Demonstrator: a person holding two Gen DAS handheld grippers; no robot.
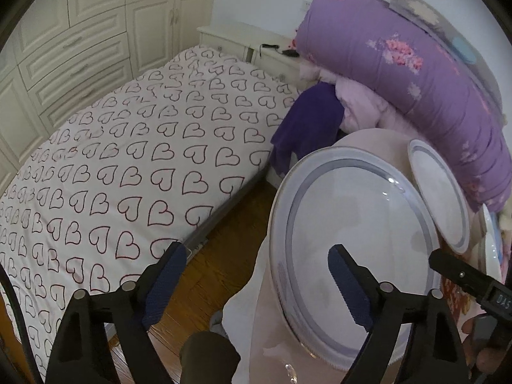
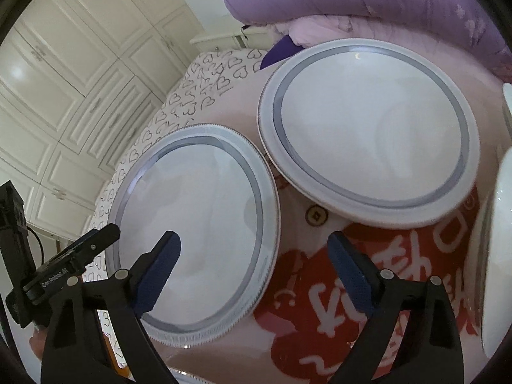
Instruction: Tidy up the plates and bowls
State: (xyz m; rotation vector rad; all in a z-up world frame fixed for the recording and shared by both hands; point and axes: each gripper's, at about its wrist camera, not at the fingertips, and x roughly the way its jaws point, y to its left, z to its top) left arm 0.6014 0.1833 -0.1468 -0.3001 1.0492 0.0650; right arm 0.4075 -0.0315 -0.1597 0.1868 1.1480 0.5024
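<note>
Gleaming white plates point(image 2: 195, 224), grey-ringed rims

Bed point(image 1: 134, 147) with white cover, red and black heart outlines all over. Cream wardrobe point(image 1: 64, 32) with panelled doors and drawers runs along the far side of the bed. Cream nightstand point(image 1: 230, 36) at the bed's head end, dark cable and small dark items on top. Rolled purple floral quilt point(image 1: 416, 73) piled high, resting on pale pink bedding point(image 1: 361, 102). Dark purple cloth point(image 1: 307, 124) drapes down beside the pink bedding. Wooden floor point(image 1: 230, 246) between bed and bench. Bench covered by pinkish cloth point(image 2: 368, 304) with red patches and white characters; a round gold coin motif point(image 2: 316, 215) on it.
</note>
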